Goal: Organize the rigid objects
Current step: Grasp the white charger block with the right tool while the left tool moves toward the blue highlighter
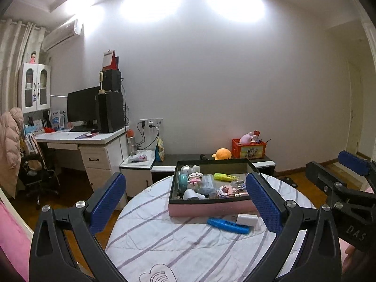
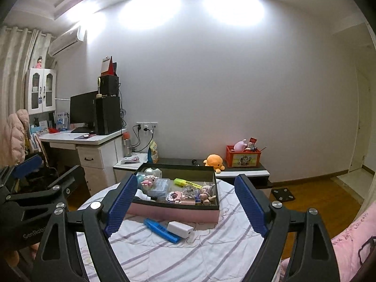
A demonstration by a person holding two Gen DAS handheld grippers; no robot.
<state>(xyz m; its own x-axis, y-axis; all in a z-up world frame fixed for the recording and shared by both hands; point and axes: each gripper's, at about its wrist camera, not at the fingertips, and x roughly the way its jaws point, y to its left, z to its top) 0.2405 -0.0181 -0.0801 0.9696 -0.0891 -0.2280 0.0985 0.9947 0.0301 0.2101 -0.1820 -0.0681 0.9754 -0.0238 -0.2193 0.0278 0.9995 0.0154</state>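
Left gripper (image 1: 185, 202) and right gripper (image 2: 186, 202), jaws apart and empty, above the round surface (image 2: 164, 253); blue comb (image 2: 161, 230) and white box (image 2: 180, 229) lie before the pink tray (image 2: 174, 212).

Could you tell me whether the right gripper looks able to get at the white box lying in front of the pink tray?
Probably yes: the right gripper is open, and the white box lies uncovered on the tablecloth, with only the blue comb close alongside.

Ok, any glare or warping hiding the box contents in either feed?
Left wrist: ceiling lights blow out the top, edges bow, right claw pad covers a corner of the box. Right wrist: same glare overhead; box evenly lit and sharp, left corner behind a pad.
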